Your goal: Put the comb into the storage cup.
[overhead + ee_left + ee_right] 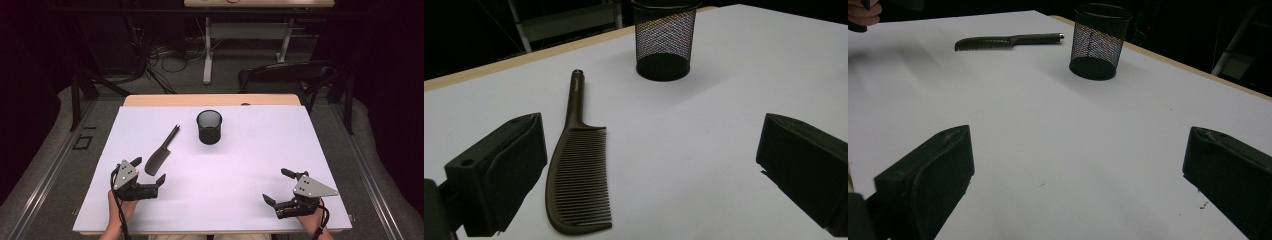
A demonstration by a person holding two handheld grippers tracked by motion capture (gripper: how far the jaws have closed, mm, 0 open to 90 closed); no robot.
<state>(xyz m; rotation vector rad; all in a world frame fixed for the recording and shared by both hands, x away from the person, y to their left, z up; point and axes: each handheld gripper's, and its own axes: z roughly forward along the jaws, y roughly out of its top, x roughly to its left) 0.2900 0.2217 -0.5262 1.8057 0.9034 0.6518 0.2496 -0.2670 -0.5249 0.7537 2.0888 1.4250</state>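
— While the left gripper (148,169) sits with jaws spread wide, where's the comb (579,175)?
— Flat on the white table (240,165), just beside its left jaw, handle toward the mesh cup (209,127).
— The right gripper (278,186)?
— Wide too, well apart.

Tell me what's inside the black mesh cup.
Nothing shows through the mesh cup, and the high view into its mouth looks dark and bare. Its very bottom is too dark to tell. The comb lies outside, apart.

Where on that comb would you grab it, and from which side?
Probably by the handle, from above with the left gripper, jaws across it. The comb lies flat, and its handle is narrow, smooth and bare, pointing toward the mesh cup.
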